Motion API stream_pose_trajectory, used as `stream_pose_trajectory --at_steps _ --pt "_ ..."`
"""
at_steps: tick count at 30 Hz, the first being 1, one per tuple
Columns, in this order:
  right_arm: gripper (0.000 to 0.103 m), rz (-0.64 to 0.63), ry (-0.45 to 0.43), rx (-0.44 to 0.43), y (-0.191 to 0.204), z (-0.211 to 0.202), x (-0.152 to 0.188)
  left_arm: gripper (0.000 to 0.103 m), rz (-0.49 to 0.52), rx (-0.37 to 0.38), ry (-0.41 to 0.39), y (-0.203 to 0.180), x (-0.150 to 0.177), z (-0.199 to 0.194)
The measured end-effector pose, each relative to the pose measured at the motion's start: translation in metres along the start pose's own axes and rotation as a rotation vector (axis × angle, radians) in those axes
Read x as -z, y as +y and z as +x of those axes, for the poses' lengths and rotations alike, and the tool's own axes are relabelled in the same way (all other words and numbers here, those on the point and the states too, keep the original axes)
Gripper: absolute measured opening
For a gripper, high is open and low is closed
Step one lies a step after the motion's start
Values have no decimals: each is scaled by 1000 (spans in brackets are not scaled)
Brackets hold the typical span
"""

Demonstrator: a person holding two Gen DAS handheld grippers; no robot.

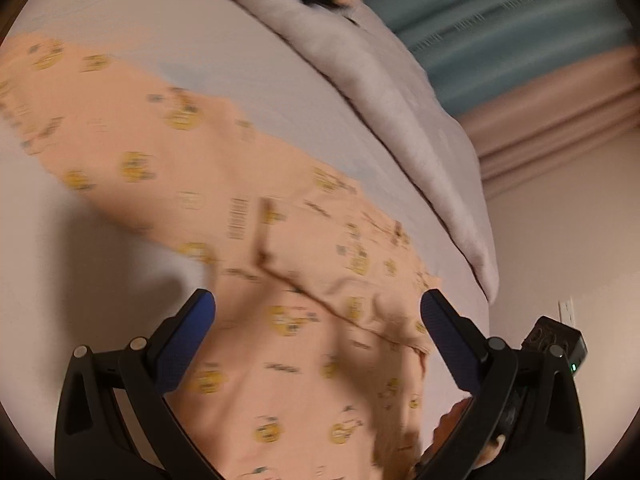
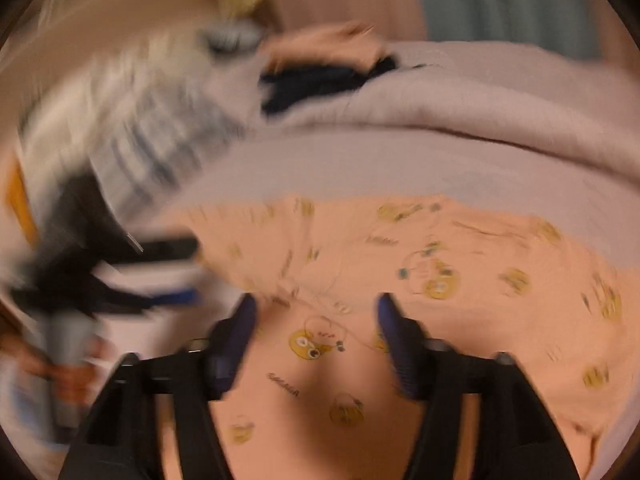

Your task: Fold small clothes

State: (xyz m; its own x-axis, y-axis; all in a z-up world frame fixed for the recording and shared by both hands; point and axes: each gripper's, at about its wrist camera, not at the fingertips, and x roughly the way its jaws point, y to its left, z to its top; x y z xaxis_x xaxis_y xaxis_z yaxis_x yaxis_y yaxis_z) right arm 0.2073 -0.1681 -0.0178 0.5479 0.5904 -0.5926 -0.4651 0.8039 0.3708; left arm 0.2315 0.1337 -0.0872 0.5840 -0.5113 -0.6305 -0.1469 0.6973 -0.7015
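Note:
A peach garment (image 1: 248, 208) printed with yellow cartoon faces lies spread on a pale bed sheet (image 1: 80, 260). It also fills the right wrist view (image 2: 460, 280). My left gripper (image 1: 318, 304) is open just above the garment near a folded seam, its blue pads wide apart. My right gripper (image 2: 316, 312) is open over the same garment, nothing between its pads. The other gripper (image 2: 120, 276) shows blurred at the left of the right wrist view.
A lilac blanket (image 1: 384, 92) is bunched along the far side of the bed, with dark and peach clothes (image 2: 320, 76) on it. A striped garment (image 2: 152, 136) lies at the far left. Curtains (image 1: 520, 40) and a wall stand beyond.

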Motion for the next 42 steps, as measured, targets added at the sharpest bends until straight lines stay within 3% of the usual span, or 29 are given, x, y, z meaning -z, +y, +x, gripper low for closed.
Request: stream_pose_trajectory --at_steps 4,6,9,11,13,16,19,22,29,33,36,42 --pt "66 83 -30 219 -50 -33 1 102 69 43 54 -28 -2 37" --pt "51 130 -12 253 -70 -39 5 102 102 32 82 -39 -2 60" --pt "39 154 0 312 -84 -43 13 99 135 -46 82 -41 -2 84" --pt "38 151 16 355 -89 -41 18 93 120 -98 101 -28 -2 100" --pt "35 162 42 377 -100 -39 24 74 85 -116 124 -12 -4 110" --pt "32 206 136 443 -120 -28 37 69 79 -68 118 -1 -7 101" --pt "26 239 116 440 -127 -39 42 76 72 -28 106 4 -13 76" --pt "26 234 91 427 -115 -48 36 87 52 -37 -3 29 -21 25" --pt "30 158 43 299 -60 -52 33 87 -228 -75 -205 142 -47 -70" --pt "31 91 61 226 -27 -34 34 88 -356 -83 -271 192 -60 -91" --pt "31 55 90 189 -13 -18 36 88 -456 -12 -326 222 -70 -101" --pt "31 19 130 138 7 6 40 88 -508 -23 -399 243 -107 -109"
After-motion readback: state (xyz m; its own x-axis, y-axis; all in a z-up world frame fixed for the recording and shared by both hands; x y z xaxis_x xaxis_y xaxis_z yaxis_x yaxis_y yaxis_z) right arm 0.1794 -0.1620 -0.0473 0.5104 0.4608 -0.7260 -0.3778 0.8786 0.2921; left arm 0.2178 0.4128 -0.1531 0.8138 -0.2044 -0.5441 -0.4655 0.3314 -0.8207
